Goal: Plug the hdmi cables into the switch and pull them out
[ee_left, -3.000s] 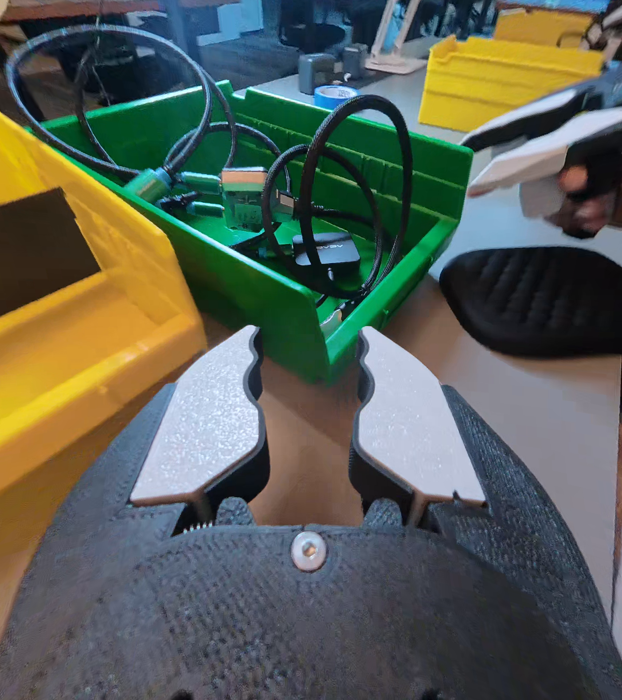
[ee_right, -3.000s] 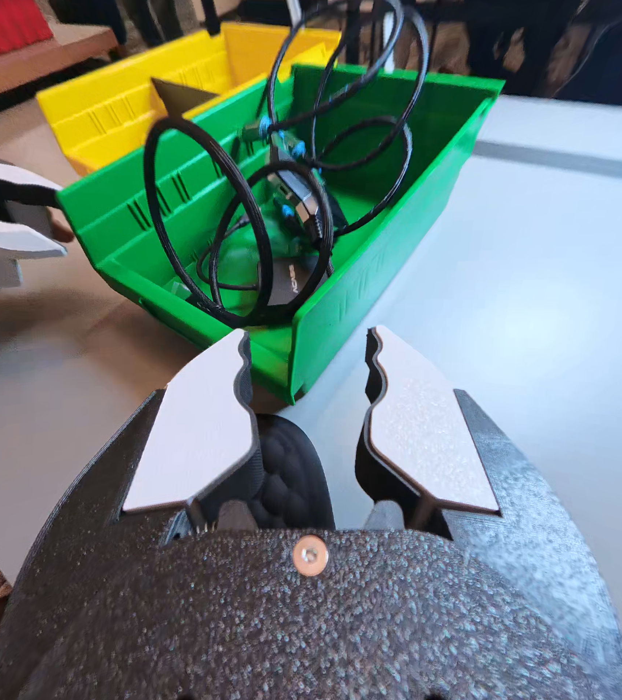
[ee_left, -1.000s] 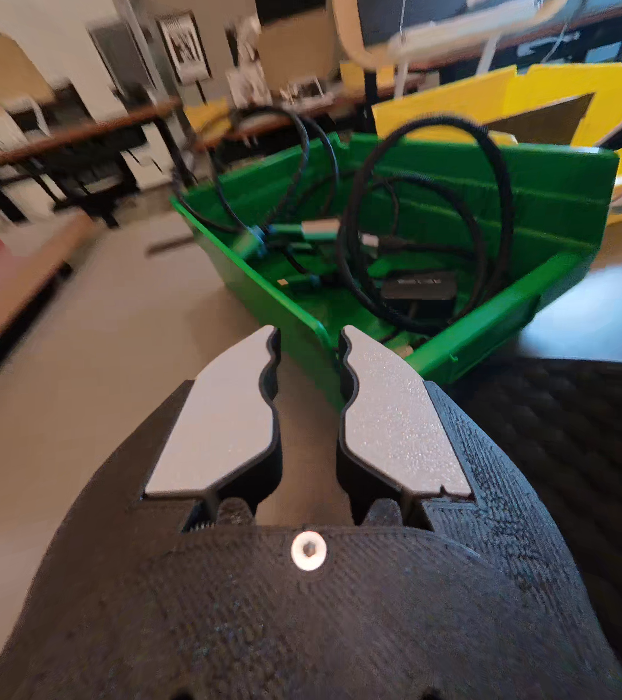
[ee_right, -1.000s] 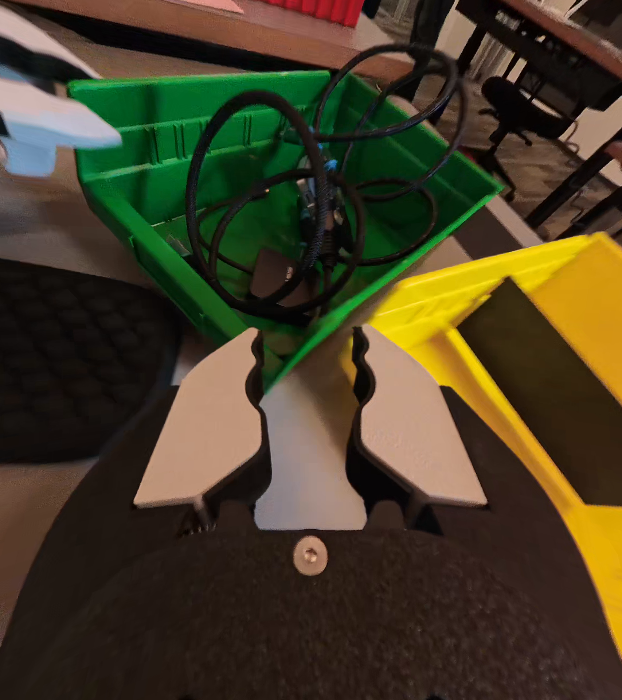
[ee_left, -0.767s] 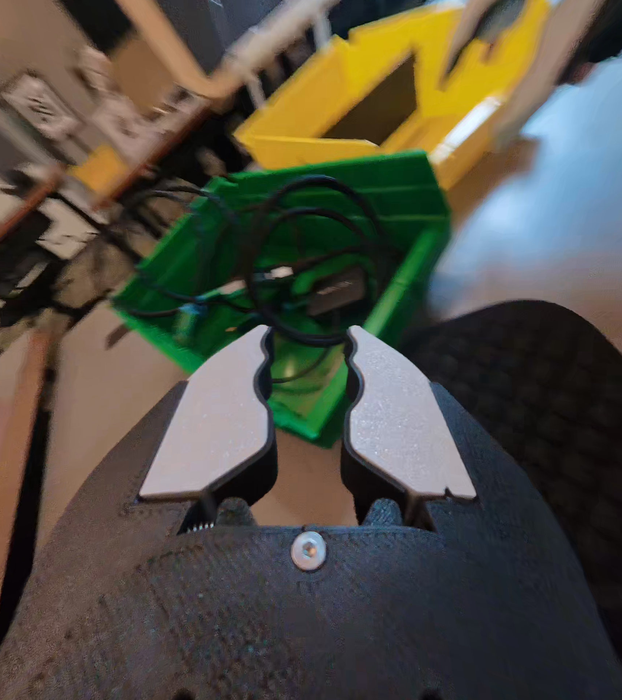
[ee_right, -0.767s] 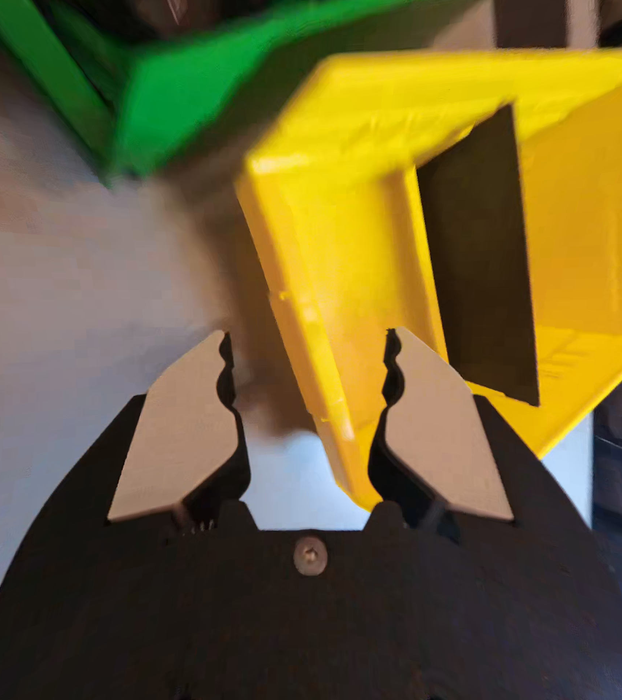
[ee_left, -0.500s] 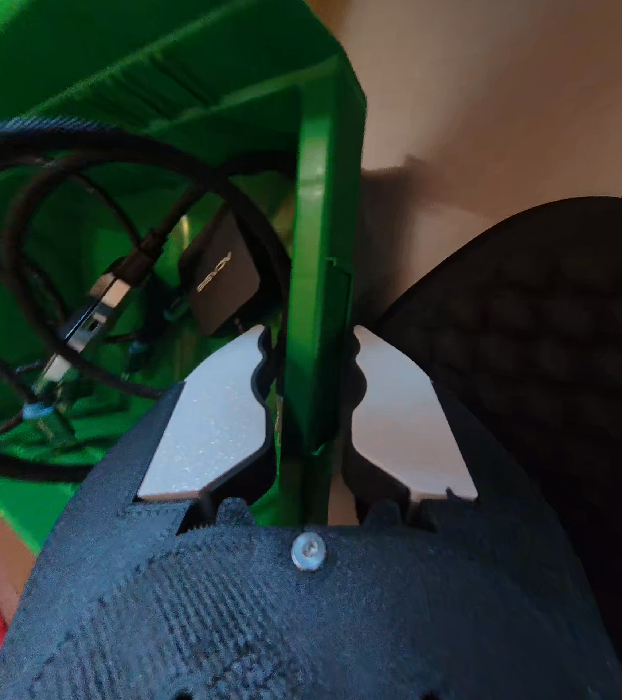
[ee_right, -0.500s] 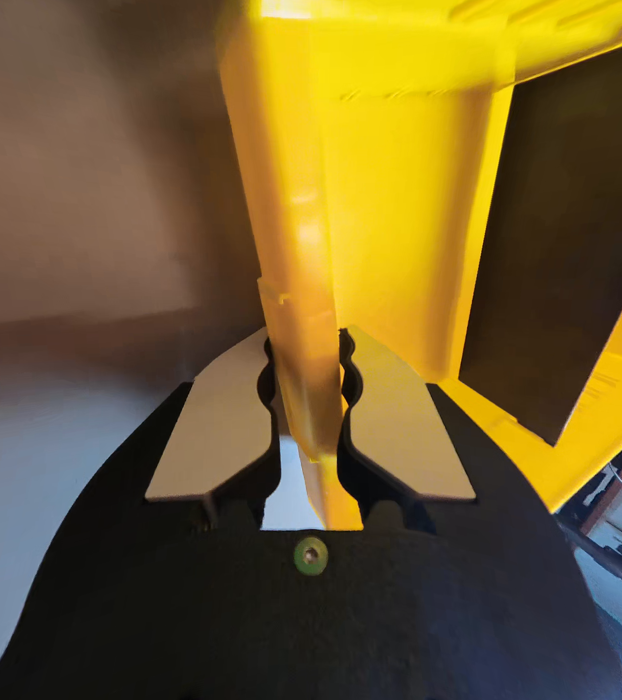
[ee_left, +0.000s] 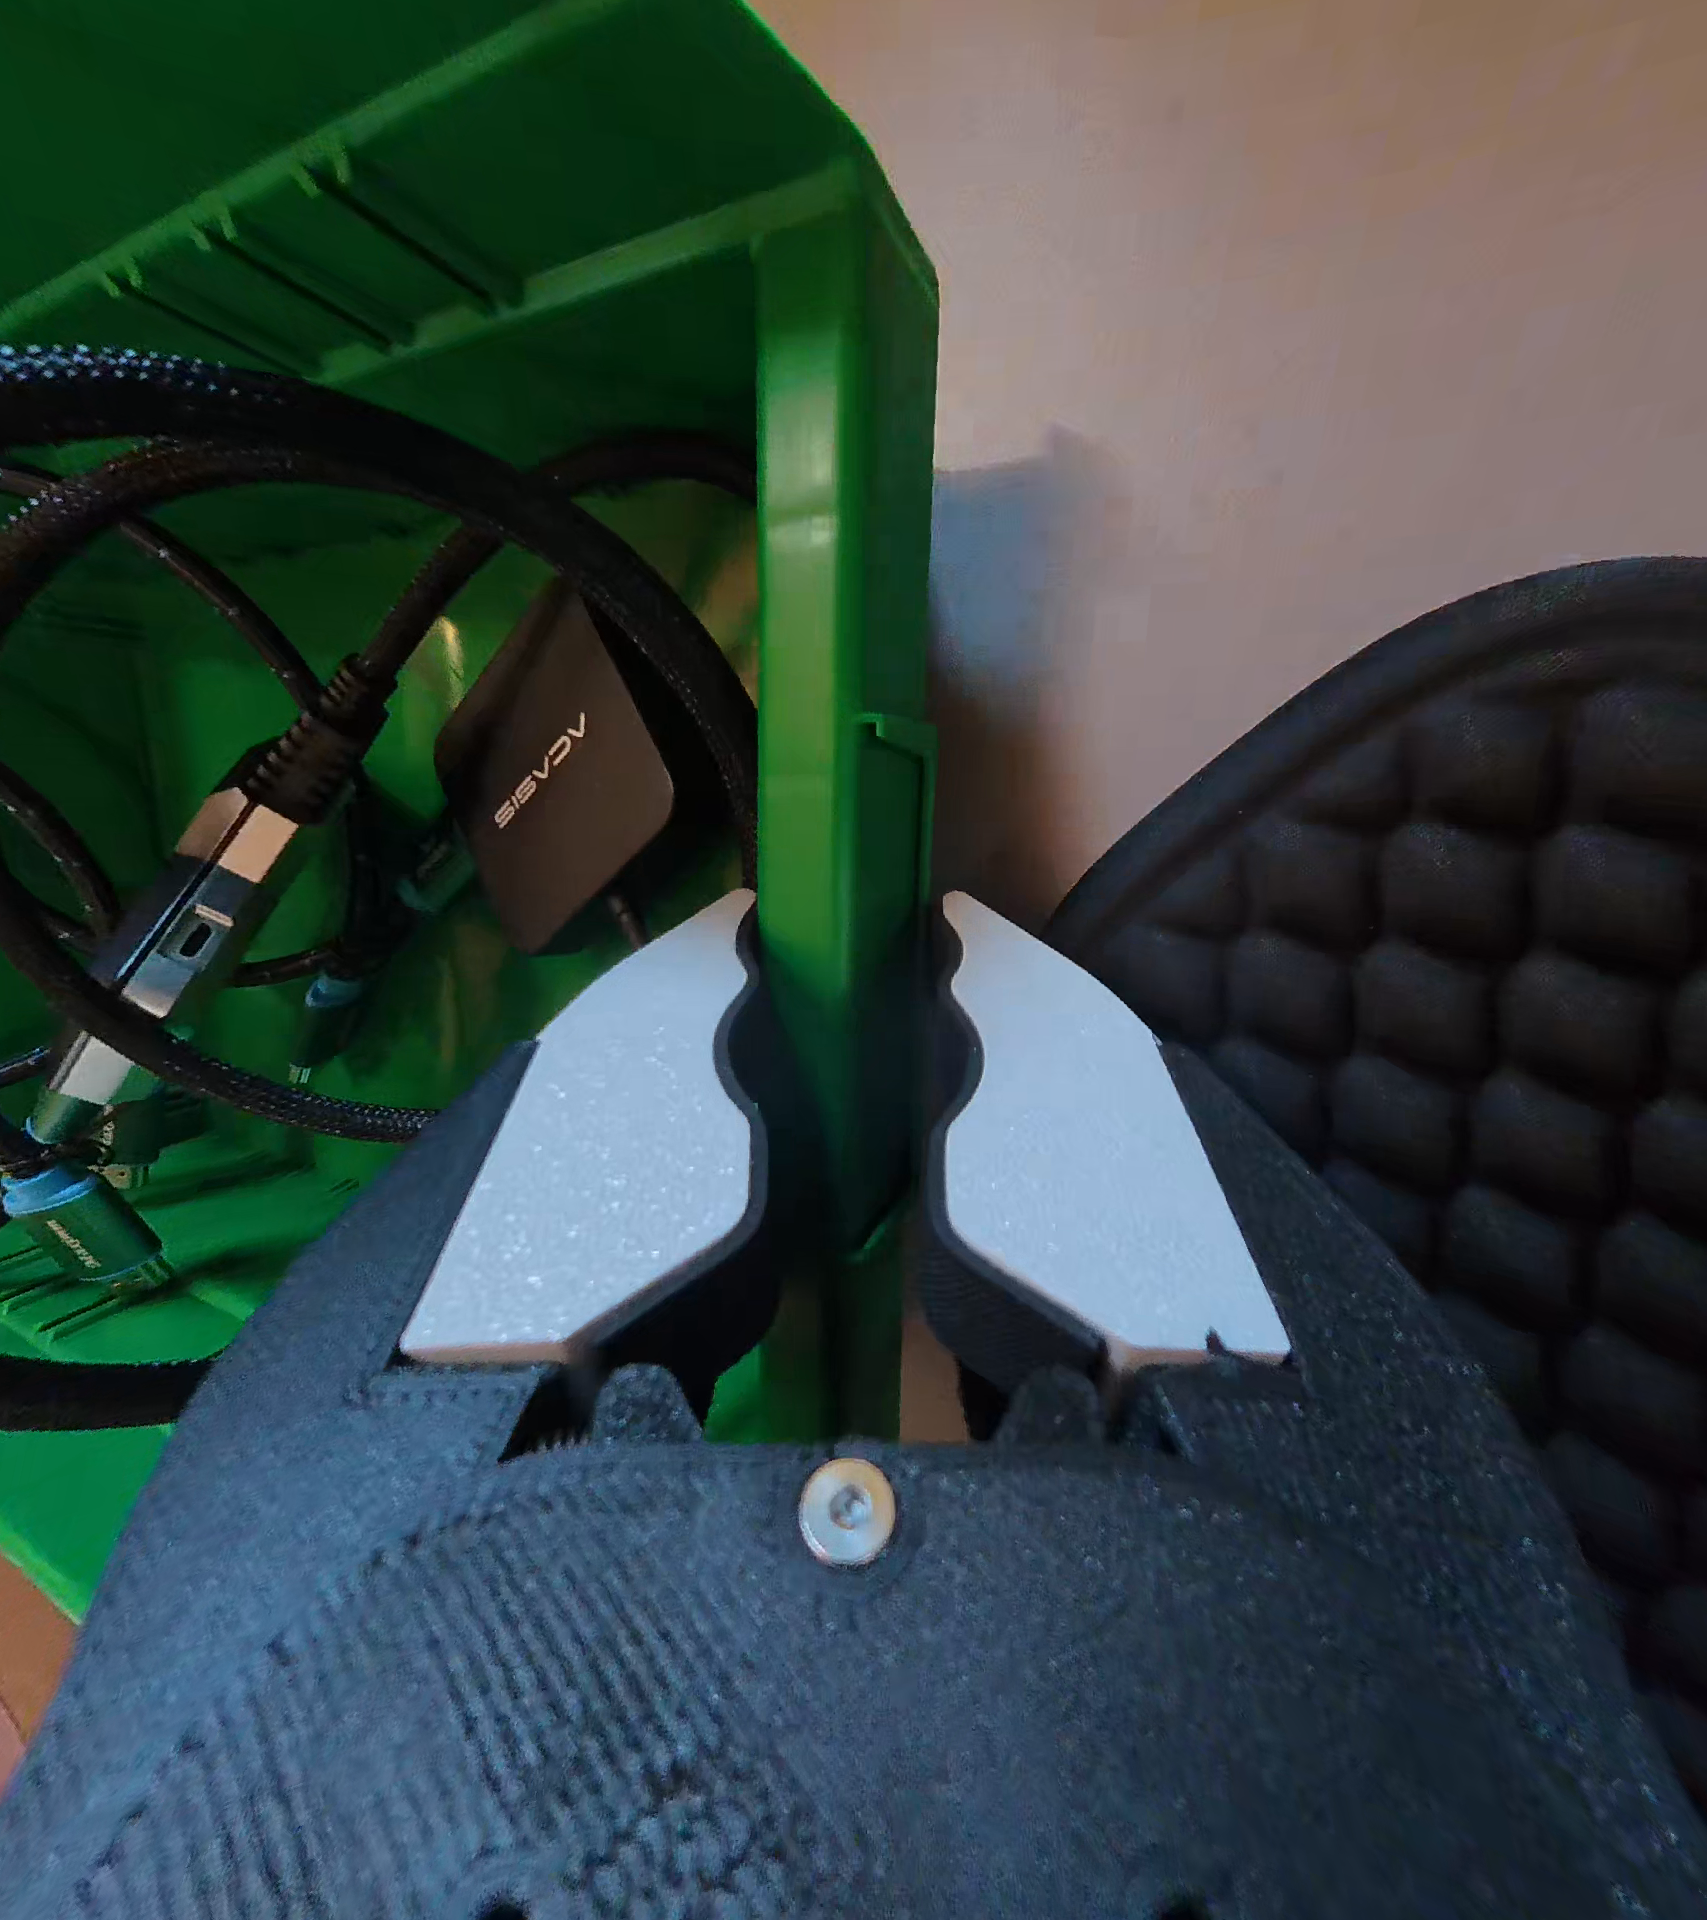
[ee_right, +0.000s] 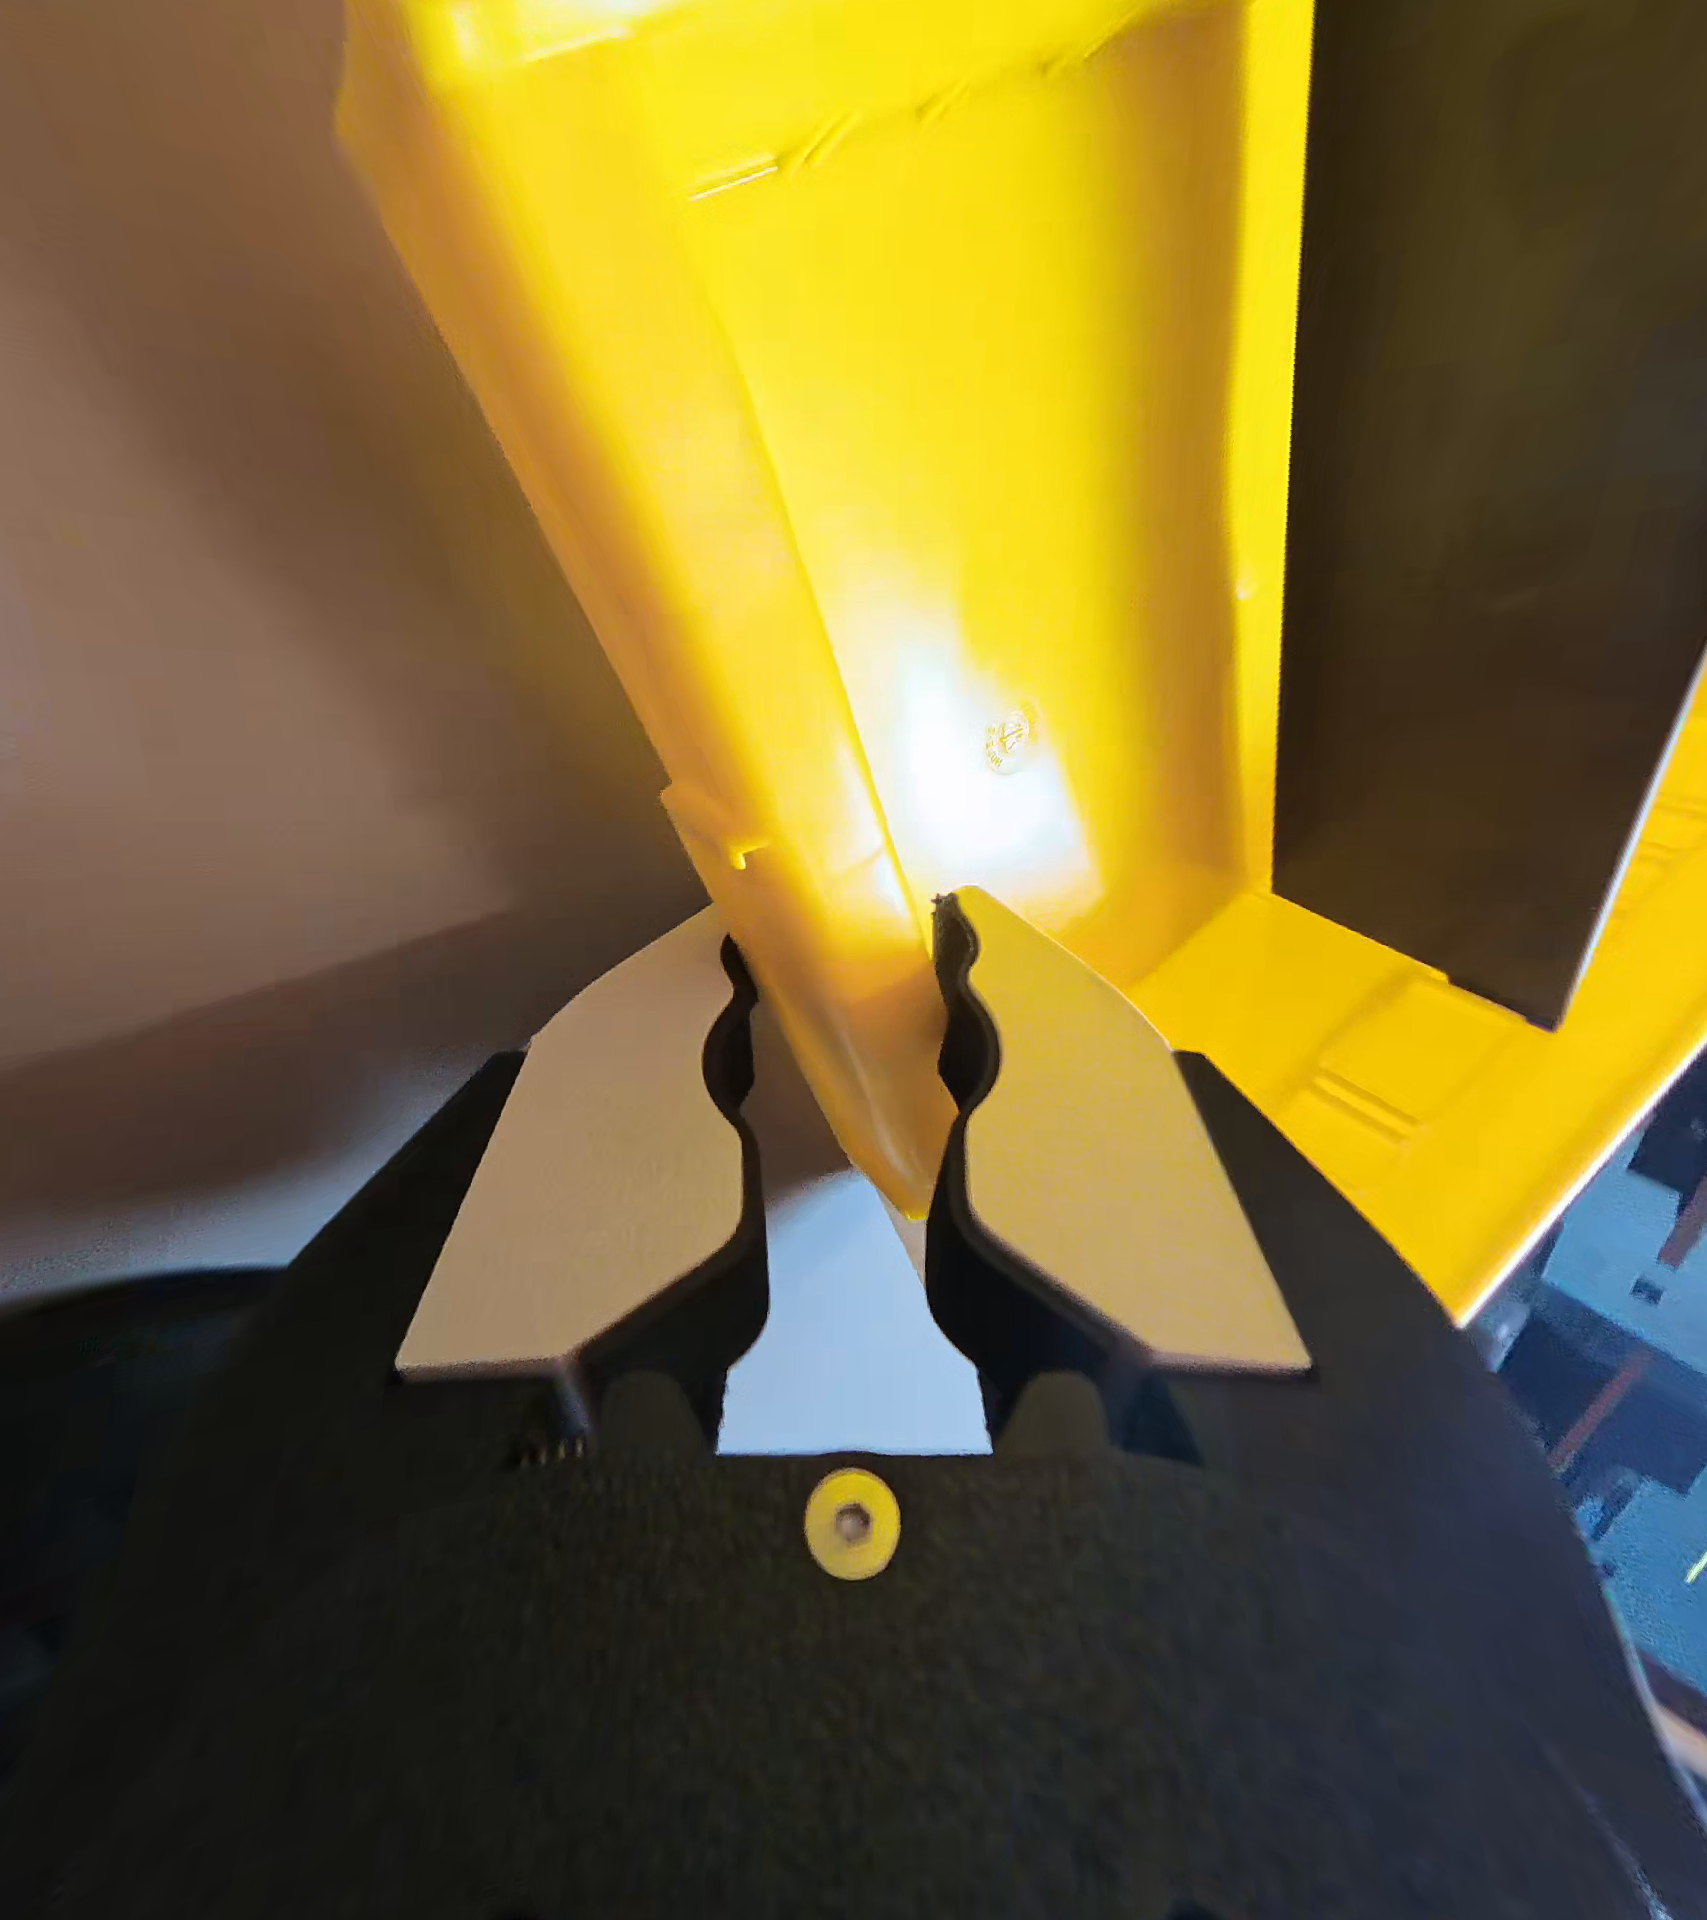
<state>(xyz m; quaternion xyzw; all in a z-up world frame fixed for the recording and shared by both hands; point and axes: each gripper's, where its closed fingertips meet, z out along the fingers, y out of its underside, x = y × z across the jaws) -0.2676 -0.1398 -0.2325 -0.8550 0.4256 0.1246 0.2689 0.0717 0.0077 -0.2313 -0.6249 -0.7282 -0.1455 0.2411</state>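
Clamping the front wall of the green bin [ee_left: 844, 644], the left hand-held gripper [ee_left: 847, 925] has one finger inside the bin and one outside, both pressed to the plastic. The right hand-held gripper [ee_right: 833, 935] pinches the front wall of the yellow bin [ee_right: 932, 468] near its corner in the same way, though the wall sits only partly between its fingers and leans against the right one.

Just beyond the left gripper's inner finger lies the black switch [ee_left: 558, 790], tilted against the green wall, with the braided hdmi cables [ee_left: 205, 447] looped around and over it (one metal-shelled plug [ee_left: 225, 852] rests a little further left, a green-sleeved plug [ee_left: 85, 1236] lower still). No cable is held yet, so the plugging has not begun.

The risks, as I judge them: the shallow bite on the yellow wall could slip if that bin is dragged or tipped, and a jerk on the green bin could shift the coils and bury the switch or snag a loop on the inner finger.

Room is tight to the left gripper's right, where a black quilted cushion [ee_left: 1503, 1039] sits close to the bin's outer face; bare counter [ee_left: 1348, 312] opens ahead of it. To the right gripper's left the counter is open; a dark panel [ee_right: 1514, 468] stands inside the yellow bin to its right.
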